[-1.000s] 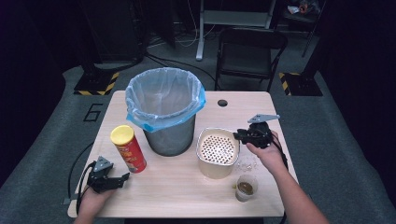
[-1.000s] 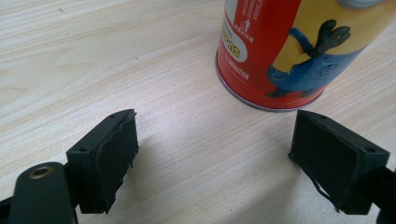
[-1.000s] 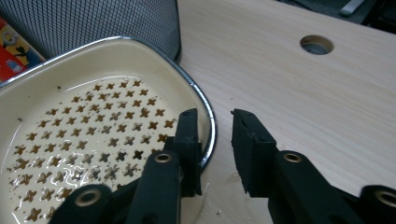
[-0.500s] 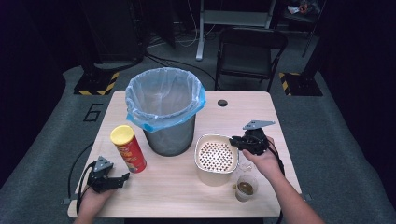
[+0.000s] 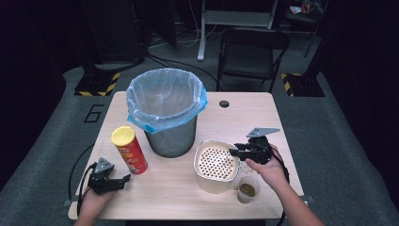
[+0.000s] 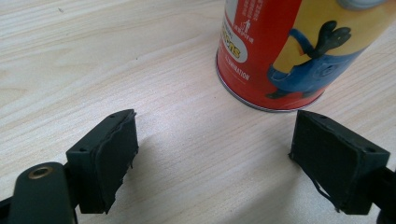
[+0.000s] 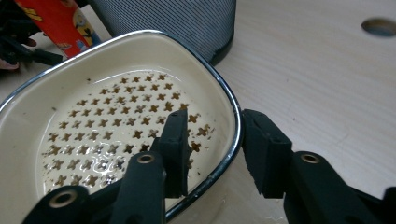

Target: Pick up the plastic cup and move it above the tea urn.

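Observation:
A cream basin (image 5: 207,144) with a perforated insert stands right of centre on the wooden table (image 5: 291,155). My right gripper (image 5: 234,152) reaches over its right rim. In the right gripper view the basin's rim (image 7: 236,116) lies between the jaws of my right gripper (image 7: 212,144). One jaw is inside and one outside. They have just been opening, and the inner pad stands off the wall. My left gripper (image 5: 123,181) rests open at the front left, beside a red and yellow chips can (image 5: 129,150). In the left gripper view nothing sits between the jaws of my left gripper (image 6: 212,154), and the can (image 6: 280,51) is just beyond them.
A mesh bin (image 5: 167,113) with a blue liner stands behind the basin. A small clear cup (image 5: 247,189) of brown liquid sits close to the right hand, near the front edge. A cable hole (image 5: 224,103) is at the table's back.
The right hand and the basin have shifted a little toward the table's front edge. The left hand, the can and the bin have stayed where they were.

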Motion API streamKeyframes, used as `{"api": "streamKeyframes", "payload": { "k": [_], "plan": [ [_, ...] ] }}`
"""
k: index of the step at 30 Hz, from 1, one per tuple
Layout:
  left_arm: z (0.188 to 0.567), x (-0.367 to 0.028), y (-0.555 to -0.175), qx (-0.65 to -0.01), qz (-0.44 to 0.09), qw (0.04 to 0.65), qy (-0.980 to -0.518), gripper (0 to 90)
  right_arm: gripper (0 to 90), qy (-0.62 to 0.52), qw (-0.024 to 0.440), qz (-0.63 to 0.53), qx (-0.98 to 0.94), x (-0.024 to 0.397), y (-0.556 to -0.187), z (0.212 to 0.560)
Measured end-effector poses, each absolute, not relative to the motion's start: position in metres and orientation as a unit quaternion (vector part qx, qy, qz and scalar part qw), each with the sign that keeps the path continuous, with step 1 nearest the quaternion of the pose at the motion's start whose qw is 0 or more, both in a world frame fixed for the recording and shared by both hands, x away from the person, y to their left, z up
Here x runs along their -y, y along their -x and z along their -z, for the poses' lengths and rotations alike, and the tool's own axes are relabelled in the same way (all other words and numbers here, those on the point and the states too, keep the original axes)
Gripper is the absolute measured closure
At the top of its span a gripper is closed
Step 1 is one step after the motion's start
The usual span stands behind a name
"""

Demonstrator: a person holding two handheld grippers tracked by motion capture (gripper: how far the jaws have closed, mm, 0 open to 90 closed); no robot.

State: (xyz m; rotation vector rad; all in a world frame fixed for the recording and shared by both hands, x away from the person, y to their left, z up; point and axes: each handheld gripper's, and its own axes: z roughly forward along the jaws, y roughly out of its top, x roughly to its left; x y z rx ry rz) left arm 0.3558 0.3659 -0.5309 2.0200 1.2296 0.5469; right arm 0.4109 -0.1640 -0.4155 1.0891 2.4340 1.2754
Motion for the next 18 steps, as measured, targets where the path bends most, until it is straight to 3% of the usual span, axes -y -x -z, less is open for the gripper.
{"api": "streamKeyframes", "payload": {
  "k": [1,2,5,10,18],
  "plan": [
    [0.531,-0.366,-0.356,-0.475,-0.211,0.35,-0.78,14.5,60.8,-0.367,0.093,-0.43,-0.82,0.164,-0.411,0.415],
    [0.531,-0.366,-0.356,-0.475,-0.211,0.35,-0.78,14.5,53.0,-0.344,0.118,-0.441,-0.82,0.167,-0.404,0.411],
    [0.531,-0.366,-0.356,-0.475,-0.211,0.35,-0.78,14.5,40.6,-0.335,0.135,-0.451,-0.816,0.172,-0.394,0.406],
    [0.531,-0.366,-0.356,-0.475,-0.211,0.35,-0.78,14.5,27.3,-0.33,0.142,-0.449,-0.818,0.183,-0.373,0.406],
    [0.531,-0.366,-0.356,-0.476,-0.211,0.349,-0.779,14.5,16.2,-0.313,0.127,-0.454,-0.825,0.194,-0.338,0.425]
  ]
}}
